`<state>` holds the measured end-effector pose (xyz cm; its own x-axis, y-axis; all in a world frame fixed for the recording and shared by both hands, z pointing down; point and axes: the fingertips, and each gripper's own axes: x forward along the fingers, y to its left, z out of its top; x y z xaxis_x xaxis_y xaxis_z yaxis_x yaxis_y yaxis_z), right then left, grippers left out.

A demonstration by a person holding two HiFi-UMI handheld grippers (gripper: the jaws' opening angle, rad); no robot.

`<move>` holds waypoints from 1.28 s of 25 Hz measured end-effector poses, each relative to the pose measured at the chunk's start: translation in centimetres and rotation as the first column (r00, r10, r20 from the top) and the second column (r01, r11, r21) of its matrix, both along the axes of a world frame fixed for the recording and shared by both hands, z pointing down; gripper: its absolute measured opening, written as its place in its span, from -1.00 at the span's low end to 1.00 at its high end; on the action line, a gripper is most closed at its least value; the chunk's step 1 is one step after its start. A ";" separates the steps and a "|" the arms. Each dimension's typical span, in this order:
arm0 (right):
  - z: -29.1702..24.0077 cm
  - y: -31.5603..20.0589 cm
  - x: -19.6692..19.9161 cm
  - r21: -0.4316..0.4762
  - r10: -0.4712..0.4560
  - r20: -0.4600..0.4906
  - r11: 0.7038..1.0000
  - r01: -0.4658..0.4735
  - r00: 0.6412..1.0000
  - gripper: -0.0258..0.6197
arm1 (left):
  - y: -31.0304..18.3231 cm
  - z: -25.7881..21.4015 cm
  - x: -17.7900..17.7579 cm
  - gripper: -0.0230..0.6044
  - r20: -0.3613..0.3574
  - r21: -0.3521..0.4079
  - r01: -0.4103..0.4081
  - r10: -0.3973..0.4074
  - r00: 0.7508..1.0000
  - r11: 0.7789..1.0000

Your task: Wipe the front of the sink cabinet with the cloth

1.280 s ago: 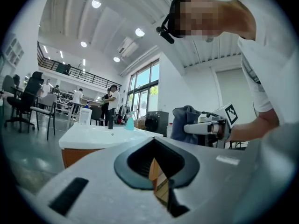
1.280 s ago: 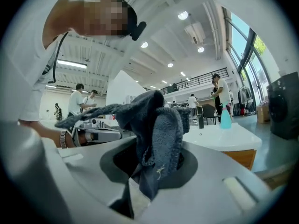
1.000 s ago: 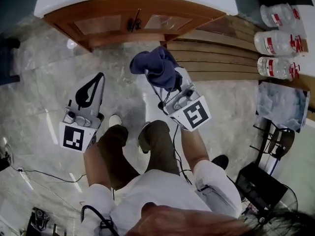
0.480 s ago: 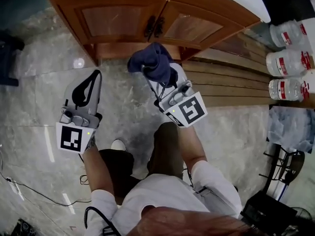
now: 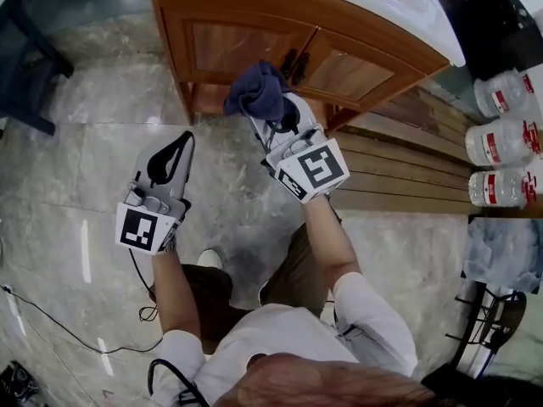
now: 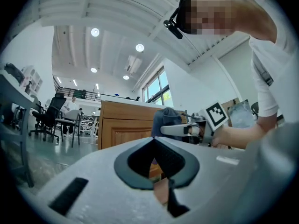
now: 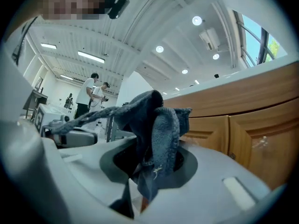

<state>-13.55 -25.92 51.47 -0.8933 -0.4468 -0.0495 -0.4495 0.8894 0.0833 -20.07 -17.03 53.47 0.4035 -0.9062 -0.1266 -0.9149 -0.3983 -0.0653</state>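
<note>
Head view shows my right gripper (image 5: 276,120) pinching the cloth (image 5: 257,93) just short of the cabinet (image 5: 240,47), my left gripper (image 5: 172,148) pressed together and empty; bunched so loosely, the cloth could snag the handles (image 5: 294,60) or slip free as I press.

A platform of wooden slats (image 5: 399,164) lies on a grey marbled tile floor (image 5: 76,142). At the slats' right end are three clear plastic bottles (image 5: 502,141) with red labels. Nearer the camera than the slats, at the same right side, are a crumpled bluish plastic sheet (image 5: 509,257) and a black metal stand (image 5: 485,333). Far left of the slats, a thin black cable (image 5: 51,320) trails over the floor. Elsewhere in the room are round ceiling lights (image 6: 95,32) and black office chairs (image 6: 50,118).
</note>
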 end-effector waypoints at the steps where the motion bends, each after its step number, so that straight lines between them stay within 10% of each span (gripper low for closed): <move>1: -0.5 -0.5 -1.6 -0.001 -0.013 0.005 1.000 0.013 1.000 -0.66 | 0.2 0.0 -0.4 -0.93 -0.001 0.000 0.006 -0.006 1.000 1.000; 16: -7.6 -7.9 -18.7 0.001 0.027 -0.057 1.000 -0.027 0.998 -0.67 | -0.1 0.1 -3.7 -0.92 -0.017 -0.017 0.107 -0.107 0.994 0.994; 32: -7.7 -10.8 -10.6 0.028 0.155 -0.069 0.988 -0.154 0.985 -0.64 | -0.5 0.3 -2.8 -0.92 -0.011 -0.028 0.071 -0.071 0.997 0.997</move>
